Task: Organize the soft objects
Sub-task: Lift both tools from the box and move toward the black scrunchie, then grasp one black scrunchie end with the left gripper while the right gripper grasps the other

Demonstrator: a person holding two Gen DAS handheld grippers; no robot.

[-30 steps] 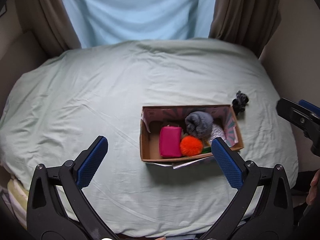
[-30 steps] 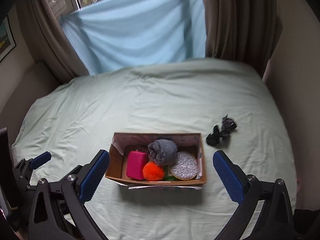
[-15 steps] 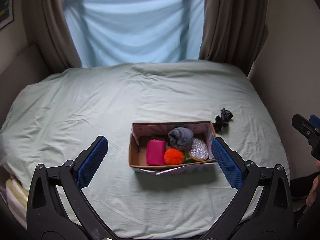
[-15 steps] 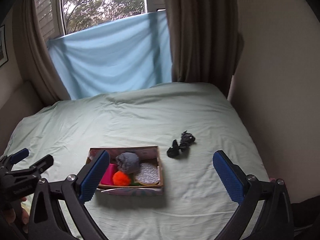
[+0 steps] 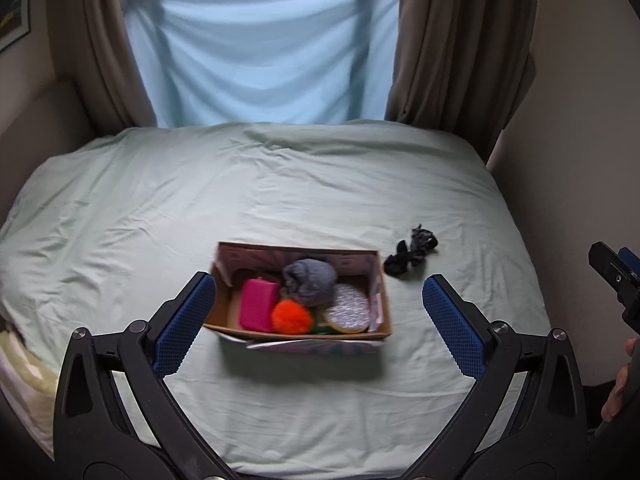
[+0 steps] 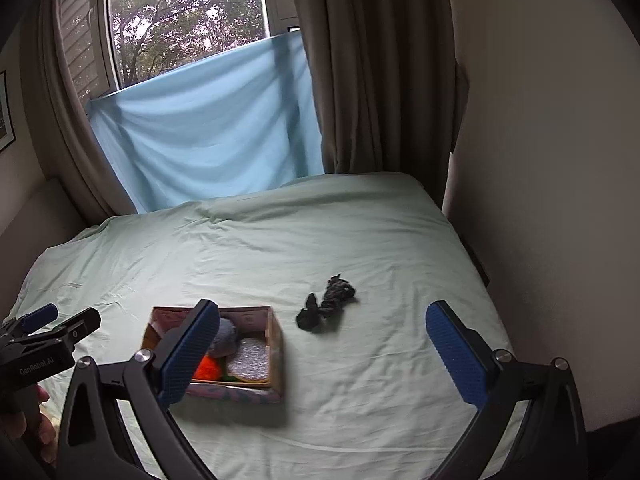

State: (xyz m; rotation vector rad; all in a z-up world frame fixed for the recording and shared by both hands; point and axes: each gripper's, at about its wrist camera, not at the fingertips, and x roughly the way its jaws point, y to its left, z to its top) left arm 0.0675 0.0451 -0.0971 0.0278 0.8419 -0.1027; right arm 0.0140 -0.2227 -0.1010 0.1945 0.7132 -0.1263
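Note:
A cardboard box (image 5: 372, 272) sits on the pale green bed (image 5: 200, 200). It holds a pink pouch (image 5: 258, 308), an orange pompom (image 5: 292, 316), a grey knit bundle (image 5: 308, 282) and a silver round pad (image 5: 346, 308). A dark crumpled cloth (image 5: 412, 254) lies on the sheet just right of the box. It also shows in the right wrist view (image 6: 326, 306), beside the box (image 6: 276, 344). My left gripper (image 5: 320, 324) is open and empty, held back from the box. My right gripper (image 6: 320, 354) is open and empty, above the bed's near edge.
A light blue sheet (image 5: 260, 52) hangs over the window between brown curtains (image 5: 456, 40). A wall (image 6: 560, 160) runs close along the bed's right side. The right gripper's tip (image 5: 616, 276) shows at the left view's right edge.
Both grippers have pulled back and tilted up, so the box and cloth look smaller and lower. The right view has swung rightward, bringing the dark cloth near its centre. Nothing was grasped.

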